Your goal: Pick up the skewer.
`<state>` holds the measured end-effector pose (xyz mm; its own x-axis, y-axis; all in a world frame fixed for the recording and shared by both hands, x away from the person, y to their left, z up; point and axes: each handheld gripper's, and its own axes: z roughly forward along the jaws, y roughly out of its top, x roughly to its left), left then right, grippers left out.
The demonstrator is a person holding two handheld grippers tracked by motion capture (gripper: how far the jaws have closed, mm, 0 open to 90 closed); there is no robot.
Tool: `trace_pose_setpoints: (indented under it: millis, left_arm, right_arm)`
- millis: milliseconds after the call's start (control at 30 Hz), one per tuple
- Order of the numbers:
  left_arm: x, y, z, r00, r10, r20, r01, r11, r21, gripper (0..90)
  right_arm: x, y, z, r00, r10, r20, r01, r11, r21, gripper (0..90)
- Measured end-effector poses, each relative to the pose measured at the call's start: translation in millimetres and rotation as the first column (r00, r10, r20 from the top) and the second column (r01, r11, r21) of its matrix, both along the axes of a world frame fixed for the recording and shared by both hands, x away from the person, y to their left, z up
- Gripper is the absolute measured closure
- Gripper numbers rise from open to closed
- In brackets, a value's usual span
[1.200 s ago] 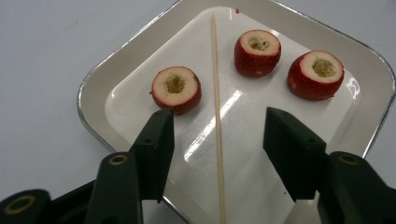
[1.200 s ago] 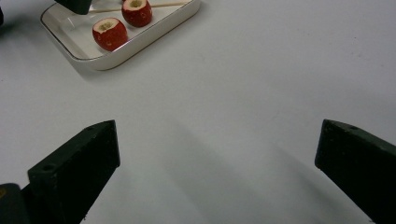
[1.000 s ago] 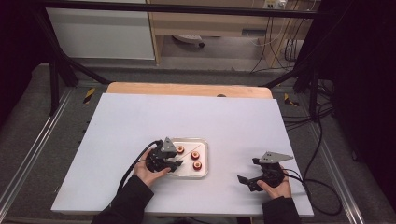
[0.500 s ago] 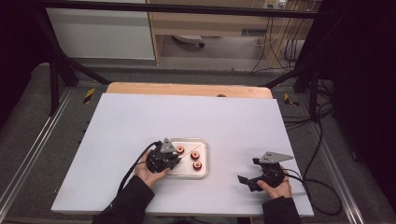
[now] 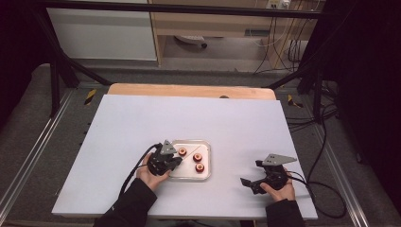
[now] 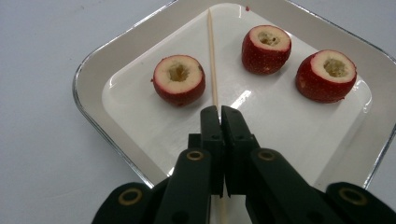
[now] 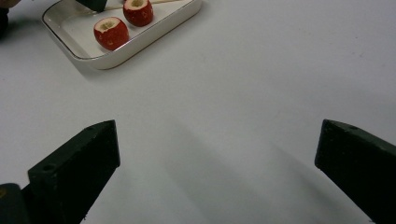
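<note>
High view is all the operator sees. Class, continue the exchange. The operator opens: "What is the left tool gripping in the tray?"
Observer: The left tool has just closed its jaws on a thin wooden skewer lying in the tray.
Operator: And the red pieces?
Observer: Three red fruits, each cored hollow at the top.
Operator: Is the right tool gripping anything?
Observer: No, the right tool is open, with bare table between its jaws.

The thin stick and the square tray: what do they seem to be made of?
The stick looks like bare wood or bamboo: pale tan, matte, very slender, pointed at the far end. The left tool is shut on it. The tray looks like glazed ceramic or enamel, though plastic is possible: glossy white, with bright reflections and a thin metallic-looking line on the rim.
</note>
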<state>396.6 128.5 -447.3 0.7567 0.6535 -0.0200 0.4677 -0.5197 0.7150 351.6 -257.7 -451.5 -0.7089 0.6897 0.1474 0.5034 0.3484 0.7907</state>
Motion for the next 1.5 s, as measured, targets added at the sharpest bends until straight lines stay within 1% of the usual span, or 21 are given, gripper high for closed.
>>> trace_pose_setpoints:
  millis: [200, 467, 633, 867, 1100, 1167, 1200, 1300, 1500]
  left_arm:
    - [-1.0, 2.0, 1.6, 0.9999, 0.004, 0.011, -0.004, 0.9999, -0.014, 88.5]
    - [-3.9, 6.3, 10.0, 0.9997, 0.001, 0.024, 0.0, 0.9986, -0.053, 88.6]
    - [-5.9, 8.4, 16.3, 0.9995, -0.009, 0.031, 0.011, 0.9978, -0.065, 88.6]
    - [-9.0, 7.3, 21.9, 0.9991, -0.03, 0.03, 0.032, 0.9971, -0.069, 88.6]
    - [-11.4, 5.8, 27.4, 0.998, -0.056, 0.029, 0.058, 0.9956, -0.073, 88.6]
    - [-12.4, 5.0, 29.0, 0.9977, -0.062, 0.029, 0.064, 0.9952, -0.074, 88.6]
    - [-12.9, 4.6, 29.9, 0.9974, -0.066, 0.028, 0.068, 0.995, -0.074, 88.6]
    - [-14.8, 2.8, 33.2, 0.9965, -0.079, 0.029, 0.08, 0.9941, -0.073, 88.6]
    - [-19.0, -2.1, 40.2, 0.9936, -0.107, 0.035, 0.109, 0.9921, -0.061, 88.6]
  right_arm:
    - [0.1, 0.2, -0.4, 1.0, 0.002, 0.001, -0.002, 1.0, -0.003, 0.5]
    - [-0.1, 0.4, -0.3, 1.0, 0.001, 0.002, -0.001, 1.0, -0.004, 0.6]
    - [-0.3, 1.2, -0.4, 1.0, -0.001, -0.002, 0.001, 1.0, -0.004, 0.5]
    - [-0.8, 5.1, 1.6, 0.9999, 0.01, 0.014, -0.009, 1.0, -0.022, 0.4]
    - [-1.5, 13.3, 4.7, 0.9989, -0.004, 0.046, 0.008, 0.997, -0.073, 0.4]
    - [-1.8, 16.8, 6.4, 0.9984, -0.006, 0.056, 0.011, 0.995, -0.099, 0.5]
    - [-1.7, 18.7, 7.1, 0.998, -0.003, 0.064, 0.01, 0.994, -0.111, 0.5]
    - [-1.8, 24.2, 10.3, 0.9979, 0.008, 0.064, 0.0, 0.992, -0.123, 0.8]
    - [-2.1, 36.0, 19.2, 0.9952, 0.035, 0.091, -0.019, 0.985, -0.169, 1.3]
